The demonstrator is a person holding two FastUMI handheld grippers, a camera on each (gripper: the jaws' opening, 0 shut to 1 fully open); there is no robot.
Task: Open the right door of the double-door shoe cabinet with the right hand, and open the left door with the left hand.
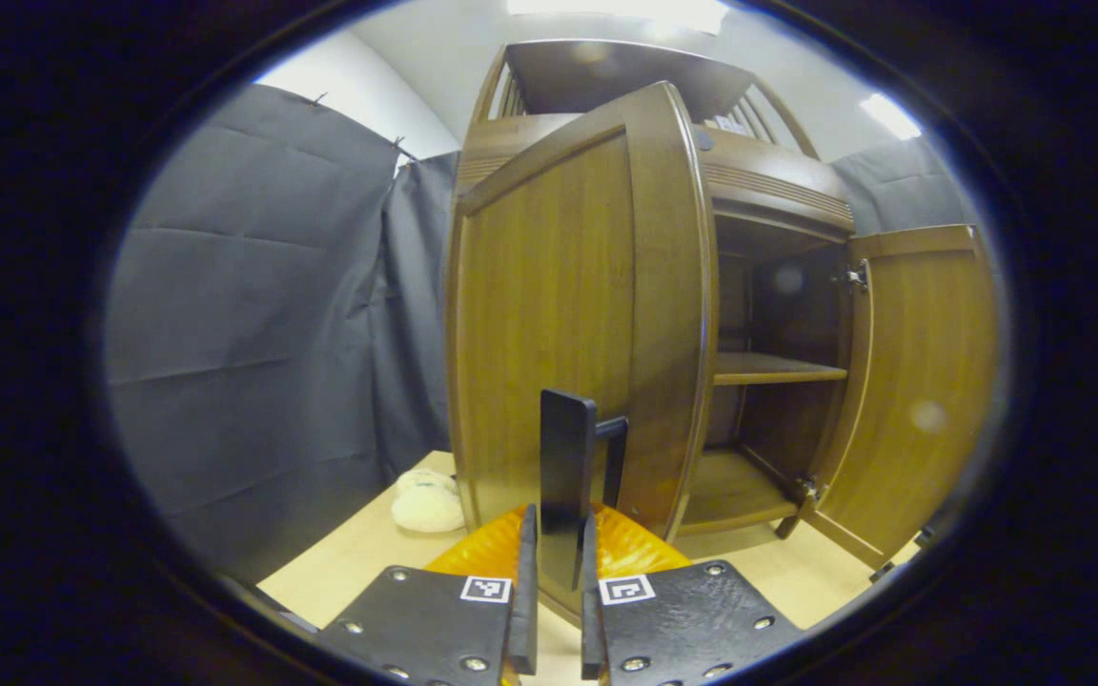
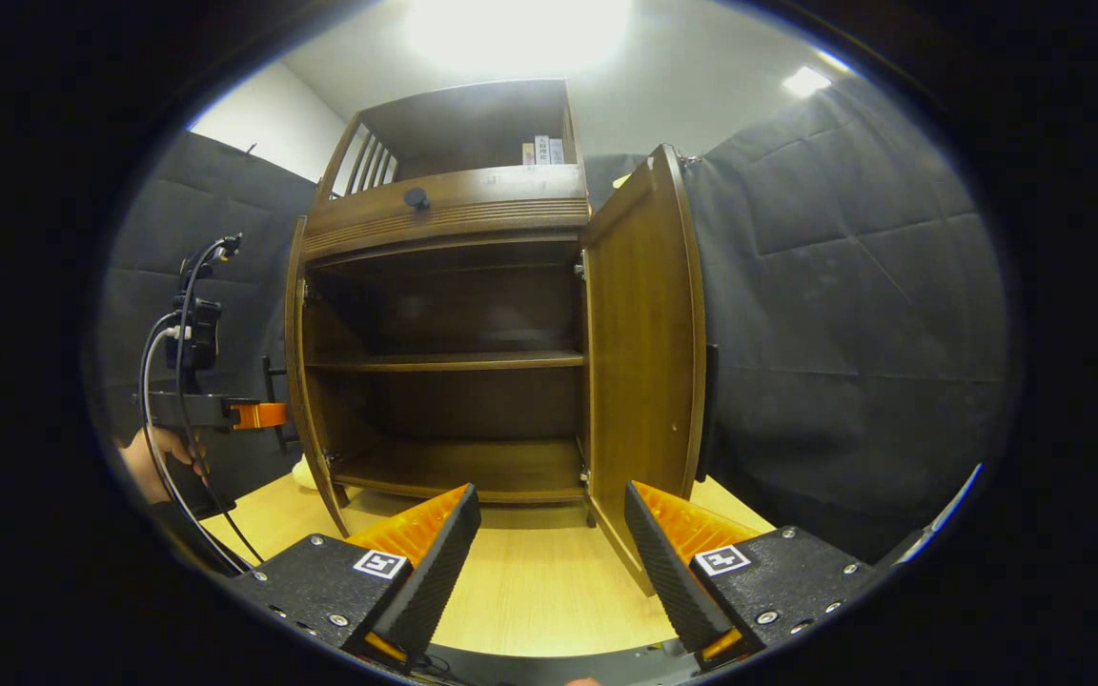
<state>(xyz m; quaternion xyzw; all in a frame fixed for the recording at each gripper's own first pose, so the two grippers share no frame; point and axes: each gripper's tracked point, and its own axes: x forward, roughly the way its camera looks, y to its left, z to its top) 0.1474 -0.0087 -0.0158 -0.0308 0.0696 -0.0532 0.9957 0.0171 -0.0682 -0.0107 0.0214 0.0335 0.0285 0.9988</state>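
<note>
The brown wooden shoe cabinet [image 2: 444,205] stands with both doors swung out. In the left gripper view my left gripper [image 1: 557,519] is shut on the black vertical handle [image 1: 566,467] of the left door [image 1: 549,314], which stands well open. Past it I see the right door [image 1: 921,381], also wide open. In the right gripper view my right gripper [image 2: 552,519] is open and holds nothing, a short way in front of the right door [image 2: 640,353]. Far left, the left gripper [image 2: 268,414] and a hand [image 2: 153,453] sit by the edge-on left door [image 2: 299,362].
Bare shelves [image 2: 444,362] show inside the cabinet. A white fluffy thing [image 1: 427,500] lies on the light wooden surface [image 2: 530,581] beside the cabinet's left side. Dark cloth walls [image 1: 254,333] close in on both sides. Small items stand on the upper open shelf [image 2: 541,150].
</note>
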